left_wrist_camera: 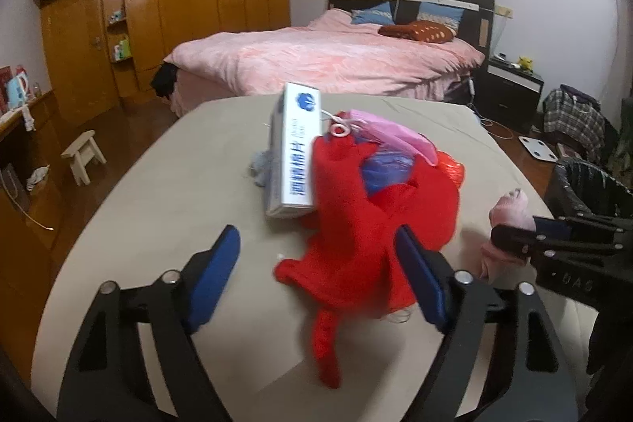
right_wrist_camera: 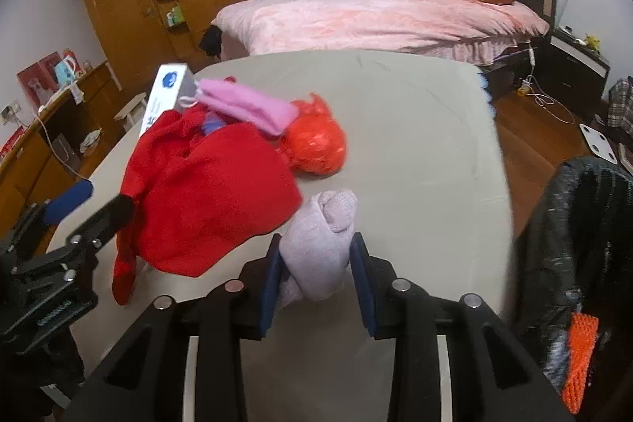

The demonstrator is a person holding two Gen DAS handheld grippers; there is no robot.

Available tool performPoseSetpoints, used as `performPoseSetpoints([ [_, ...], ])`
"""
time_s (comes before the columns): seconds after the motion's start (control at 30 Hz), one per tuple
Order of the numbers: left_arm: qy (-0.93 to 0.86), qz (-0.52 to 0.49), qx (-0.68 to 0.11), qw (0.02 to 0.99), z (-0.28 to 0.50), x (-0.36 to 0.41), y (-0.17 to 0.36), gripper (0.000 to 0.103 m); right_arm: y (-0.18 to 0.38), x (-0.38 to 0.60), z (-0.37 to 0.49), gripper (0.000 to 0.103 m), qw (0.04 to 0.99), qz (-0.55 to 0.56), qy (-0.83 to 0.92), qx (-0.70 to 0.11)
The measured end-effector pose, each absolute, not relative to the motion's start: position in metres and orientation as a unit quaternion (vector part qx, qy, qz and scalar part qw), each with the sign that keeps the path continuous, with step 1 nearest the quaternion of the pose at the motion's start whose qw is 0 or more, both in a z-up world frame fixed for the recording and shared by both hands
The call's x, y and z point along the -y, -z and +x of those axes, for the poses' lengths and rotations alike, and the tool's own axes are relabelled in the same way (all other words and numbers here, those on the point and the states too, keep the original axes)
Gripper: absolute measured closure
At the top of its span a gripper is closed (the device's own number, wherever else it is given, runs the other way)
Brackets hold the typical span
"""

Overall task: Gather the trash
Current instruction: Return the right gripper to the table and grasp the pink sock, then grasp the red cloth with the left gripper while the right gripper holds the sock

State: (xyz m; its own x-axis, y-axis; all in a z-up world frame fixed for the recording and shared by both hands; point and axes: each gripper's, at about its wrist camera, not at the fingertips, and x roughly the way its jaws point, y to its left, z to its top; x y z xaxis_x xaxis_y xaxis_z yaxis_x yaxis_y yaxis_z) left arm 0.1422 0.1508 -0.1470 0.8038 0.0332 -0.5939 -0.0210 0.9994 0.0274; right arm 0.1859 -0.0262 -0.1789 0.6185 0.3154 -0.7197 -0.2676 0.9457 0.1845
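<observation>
Where the beige, smooth-clothed table [right_wrist_camera: 415, 145] fills both views, a soft heap of trash lies on its left half. Largest in it is a crumpled red knitted cloth [right_wrist_camera: 205, 200], matte and limp, with one narrow strip trailing toward the table's near edge. Against its far side leans a stiff white rectangular carton with blue print [left_wrist_camera: 292, 153], tilted. Over the cloth lies a flat pink fabric pouch with a white loop [right_wrist_camera: 245, 107], and a bit of crinkled blue plastic [left_wrist_camera: 385, 169] shows under it. Just beside the cloth sits a glossy, wrinkled orange-red plastic bag knotted into a ball [right_wrist_camera: 316, 145]. A black, shiny plastic bin bag [right_wrist_camera: 573, 224] stands past the table's right edge.

Nearer the right side of the table, a pale pink, fuzzy bundle of soft fabric [right_wrist_camera: 320, 248] is bunched into a lump. The right gripper [right_wrist_camera: 316, 263] has its blue pads drawn close and pressing both flanks of that bundle, so it is clamped on it.

The left gripper [left_wrist_camera: 316, 256] stands wide apart: its right blue pad lies against the edge of the red cloth, its left pad over bare tablecloth, and nothing is pinched between them.
</observation>
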Motion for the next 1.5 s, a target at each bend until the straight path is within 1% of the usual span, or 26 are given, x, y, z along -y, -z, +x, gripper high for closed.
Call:
performPoseSetpoints([
  [0.03,-0.011,0.01,-0.314,0.949,0.143,-0.149,0.148,0.03,0.178,0.03,0.186,0.069,0.9,0.032,-0.158,-0.405],
  [0.1,-0.002,0.008,-0.318,0.948,0.145,-0.145,0.149,0.039,0.175,0.034,0.186,0.069,0.901,0.035,-0.155,-0.404],
  [0.13,0.003,0.007,-0.322,0.947,0.147,-0.143,0.15,0.042,0.175,0.037,0.186,0.069,0.901,0.036,-0.154,-0.403],
  [0.2,0.01,0.005,-0.328,0.945,0.15,-0.14,0.153,0.054,0.174,0.04,0.186,0.069,0.902,0.038,-0.154,-0.402],
  [0.23,0.013,0.004,-0.331,0.944,0.152,-0.139,0.154,0.058,0.173,0.04,0.185,0.069,0.902,0.037,-0.154,-0.402],
  [0.3,0.019,0.004,-0.337,0.941,0.154,-0.137,0.156,0.075,0.173,0.041,0.185,0.069,0.902,0.036,-0.156,-0.401],
  [0.33,0.02,0.004,-0.338,0.941,0.154,-0.136,0.157,0.078,0.173,0.041,0.185,0.069,0.902,0.034,-0.157,-0.4],
  [0.37,0.021,0.003,-0.339,0.94,0.155,-0.136,0.157,0.084,0.173,0.04,0.184,0.069,0.903,0.032,-0.158,-0.399],
  [0.4,0.021,0.001,-0.339,0.941,0.154,-0.136,0.157,0.088,0.172,0.039,0.183,0.069,0.903,0.031,-0.159,-0.398],
  [0.47,0.022,-0.001,-0.335,0.942,0.152,-0.136,0.156,0.091,0.171,0.04,0.181,0.069,0.903,0.032,-0.161,-0.396],
  [0.57,0.019,-0.004,-0.33,0.944,0.149,-0.135,0.152,0.094,0.17,0.04,0.179,0.069,0.905,0.03,-0.163,-0.392],
  [0.87,0.03,-0.008,-0.316,0.948,0.138,-0.131,0.135,0.094,0.162,0.048,0.175,0.069,0.909,0.034,-0.165,-0.381],
  [0.97,0.03,-0.004,-0.324,0.945,0.139,-0.128,0.139,0.089,0.165,0.049,0.174,0.069,0.908,0.033,-0.166,-0.384],
  [1.0,0.029,-0.003,-0.33,0.944,0.139,-0.127,0.141,0.083,0.165,0.05,0.173,0.069,0.907,0.033,-0.166,-0.385],
  [1.03,0.028,-0.003,-0.332,0.943,0.139,-0.127,0.142,0.081,0.165,0.05,0.173,0.069,0.907,0.033,-0.167,-0.386],
  [1.07,0.025,-0.002,-0.332,0.943,0.139,-0.128,0.142,0.076,0.164,0.049,0.172,0.069,0.907,0.033,-0.166,-0.386],
  [1.1,0.023,-0.002,-0.331,0.943,0.138,-0.128,0.142,0.072,0.164,0.05,0.173,0.069,0.907,0.033,-0.166,-0.386],
  [1.27,0.017,-0.004,-0.323,0.946,0.138,-0.132,0.137,0.073,0.162,0.051,0.172,0.069,0.908,0.035,-0.168,-0.383],
  [1.33,0.019,-0.005,-0.328,0.944,0.138,-0.132,0.138,0.084,0.162,0.05,0.171,0.069,0.908,0.033,-0.17,-0.382],
  [1.37,0.02,-0.006,-0.332,0.943,0.139,-0.133,0.139,0.091,0.162,0.05,0.17,0.069,0.908,0.033,-0.171,-0.382],
  [1.47,0.019,-0.012,-0.337,0.941,0.142,-0.137,0.141,0.1,0.162,0.049,0.168,0.069,0.908,0.03,-0.173,-0.38],
  [1.5,0.022,-0.017,-0.336,0.942,0.141,-0.138,0.14,0.1,0.161,0.05,0.168,0.069,0.908,0.03,-0.173,-0.38],
])
